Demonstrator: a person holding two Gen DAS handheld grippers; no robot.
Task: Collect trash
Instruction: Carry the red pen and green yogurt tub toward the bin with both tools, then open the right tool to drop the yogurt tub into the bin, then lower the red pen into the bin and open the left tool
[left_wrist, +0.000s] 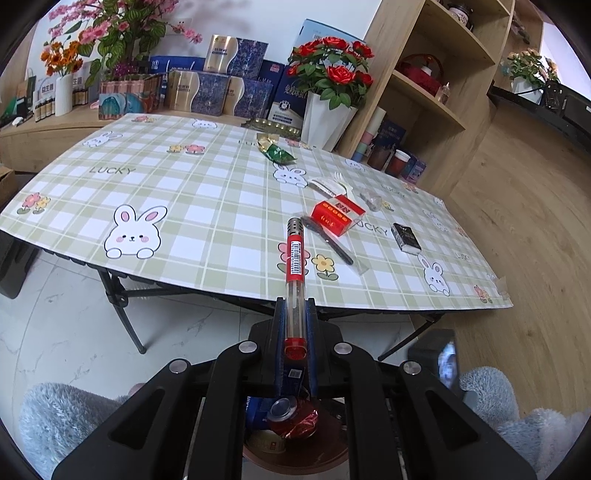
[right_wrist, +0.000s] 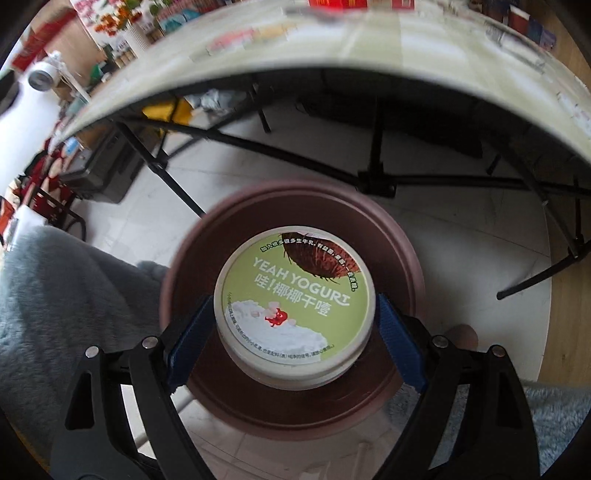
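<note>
Two grippers in frame, both loaded. Left gripper (left_wrist: 294, 332): blue-padded fingers pressed onto a clear tube lighter (left_wrist: 295, 275) with red label and perforated metal tip; it points forward along the fingers, red base seated between them, tip reaching over the near edge of the table (left_wrist: 155, 192). Directly below this gripper, a brown bin (left_wrist: 295, 448) on the floor already holds a crushed red can (left_wrist: 293, 419) and other packaging, not identifiable. Tabletop, on the checked rabbit-print cloth: red cigarette pack (left_wrist: 334, 217) just beyond the lighter tip, a wrapped black spoon (left_wrist: 328, 242) touching the pack's near side, a white plastic fork (left_wrist: 341, 184) behind it, a crumpled clear wrapper (left_wrist: 371, 200) beside the fork, a small dark box (left_wrist: 406, 238) to the right and apart, a green snack bag (left_wrist: 279, 152) farther back near the white vase of red roses (left_wrist: 327, 92). Right gripper (right_wrist: 295, 321): fingers pinching a yogurt tub (right_wrist: 295, 301) by its sides, green lid reading "YEAH YOGURT" facing the camera. Tub hangs over the brown bin (right_wrist: 404, 266), whose rim rings it in the right wrist view; whether it touches the bin's inside cannot be told. Table edge arcs above, blurred.
</note>
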